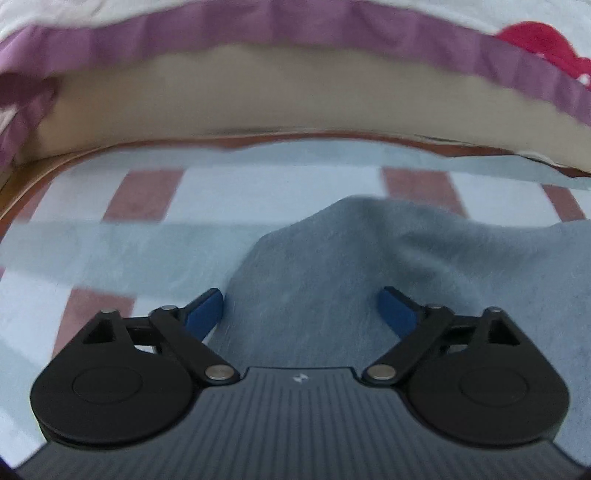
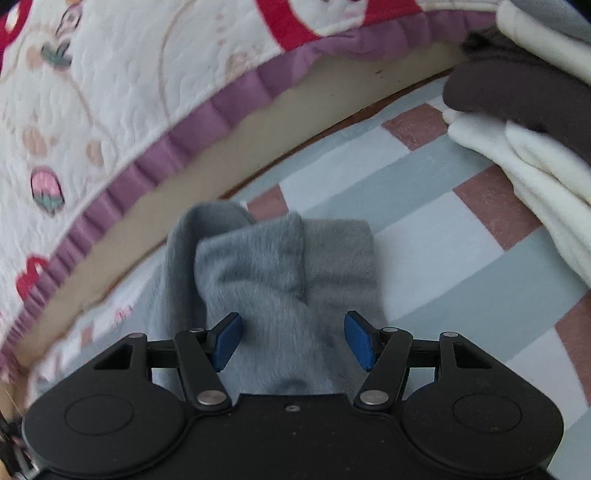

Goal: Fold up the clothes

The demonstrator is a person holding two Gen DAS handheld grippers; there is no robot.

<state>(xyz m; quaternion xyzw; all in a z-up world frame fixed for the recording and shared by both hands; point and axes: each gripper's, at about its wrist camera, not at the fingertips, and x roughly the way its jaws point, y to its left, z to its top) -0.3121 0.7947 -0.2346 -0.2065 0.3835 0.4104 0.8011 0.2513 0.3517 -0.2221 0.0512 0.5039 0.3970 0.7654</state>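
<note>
A: On the left wrist view, what did we see?

B: We saw the left gripper with its blue pads spread apart. The grey garment lay under and between them, but neither pad pressed on it, so we called the jaws open and holding nothing. The view was blurred

A: And where was the garment lying?

B: On the checked mat, pale blue with reddish squares. Beyond the mat we saw a beige side panel, and above it a quilt with a purple frill

A: And on the right wrist view?

B: At far left the quilt again, white with strawberry prints and red patches, its frill hanging over the beige panel. In the middle the garment lay bunched and partly folded on the mat. The right gripper hung over it, jaws apart; the cloth ran between the pads, and we saw no squeeze on it

A: Anything further right?

B: A cream cloth lay on the mat's far right, with a dark brown cloth on top of it, well apart from the garment
</note>
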